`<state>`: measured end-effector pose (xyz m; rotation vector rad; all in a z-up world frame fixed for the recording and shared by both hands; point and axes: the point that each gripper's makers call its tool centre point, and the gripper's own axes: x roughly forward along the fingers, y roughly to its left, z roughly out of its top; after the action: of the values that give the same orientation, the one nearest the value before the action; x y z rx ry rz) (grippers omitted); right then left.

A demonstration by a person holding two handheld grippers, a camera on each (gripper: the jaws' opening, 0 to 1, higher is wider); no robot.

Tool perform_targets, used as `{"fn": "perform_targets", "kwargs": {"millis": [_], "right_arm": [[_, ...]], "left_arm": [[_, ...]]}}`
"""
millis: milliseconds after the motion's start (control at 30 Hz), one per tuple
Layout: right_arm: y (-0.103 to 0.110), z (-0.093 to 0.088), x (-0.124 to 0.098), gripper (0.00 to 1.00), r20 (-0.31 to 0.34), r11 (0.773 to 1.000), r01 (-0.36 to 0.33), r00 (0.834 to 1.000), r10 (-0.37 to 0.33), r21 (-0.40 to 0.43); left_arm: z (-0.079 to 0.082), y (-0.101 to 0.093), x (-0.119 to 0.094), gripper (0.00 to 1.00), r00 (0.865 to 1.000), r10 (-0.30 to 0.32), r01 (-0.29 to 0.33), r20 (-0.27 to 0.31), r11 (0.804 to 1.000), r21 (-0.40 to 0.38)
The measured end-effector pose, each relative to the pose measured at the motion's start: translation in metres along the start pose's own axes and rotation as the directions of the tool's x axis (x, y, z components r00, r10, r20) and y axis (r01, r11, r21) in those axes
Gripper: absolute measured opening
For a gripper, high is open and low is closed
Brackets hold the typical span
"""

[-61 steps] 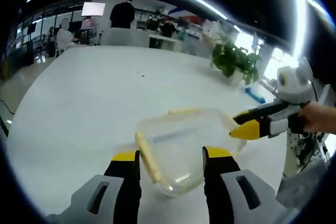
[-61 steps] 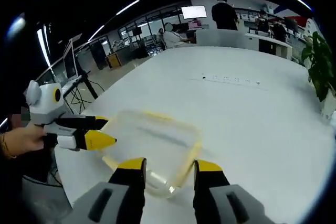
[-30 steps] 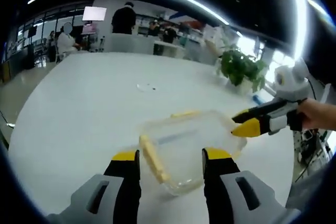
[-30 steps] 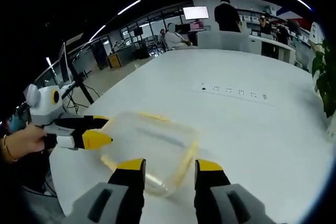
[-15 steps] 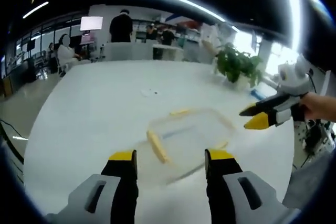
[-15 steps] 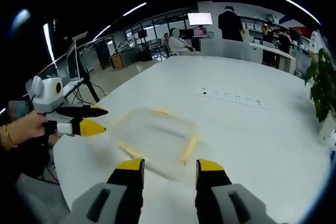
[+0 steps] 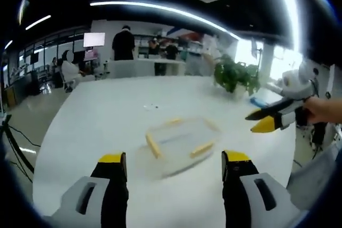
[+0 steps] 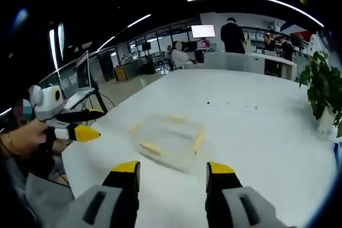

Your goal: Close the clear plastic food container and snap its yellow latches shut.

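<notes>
Both the left gripper [image 7: 175, 165] and the right gripper [image 8: 173, 173] are held spread and empty, well back from the clear food container [image 8: 166, 138] on the white table [image 8: 256, 148]. The lid appears seated and the yellow latches [image 7: 153, 145] seem folded down, so the task is judged essentially done, though blur prevents confirmation.

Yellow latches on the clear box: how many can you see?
3 in the left gripper view: one yellow latch on the left side of the clear plastic food container, one on its near-right side, one on the far edge. A fourth may be hidden by blur.
</notes>
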<state>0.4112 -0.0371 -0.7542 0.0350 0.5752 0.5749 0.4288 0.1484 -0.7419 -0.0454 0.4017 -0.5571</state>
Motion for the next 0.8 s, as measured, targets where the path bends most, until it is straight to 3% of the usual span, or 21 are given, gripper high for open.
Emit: {"fn": "perform_targets", "kwargs": {"millis": [400, 800], "right_arm": [[0.017, -0.009, -0.03, 0.54, 0.048, 1.0, 0.022, 0.999, -0.023, 0.018], [0.028, -0.016, -0.06, 0.68, 0.136, 0.998, 0.045, 0.989, -0.051, 0.049]], "left_arm": [[-0.007, -0.007, -0.044, 0.76, 0.999, 0.028, -0.027, 0.025, 0.999, -0.021], [-0.008, -0.009, -0.073, 0.79, 0.997, 0.047, -0.046, 0.061, 0.999, -0.012]]}}
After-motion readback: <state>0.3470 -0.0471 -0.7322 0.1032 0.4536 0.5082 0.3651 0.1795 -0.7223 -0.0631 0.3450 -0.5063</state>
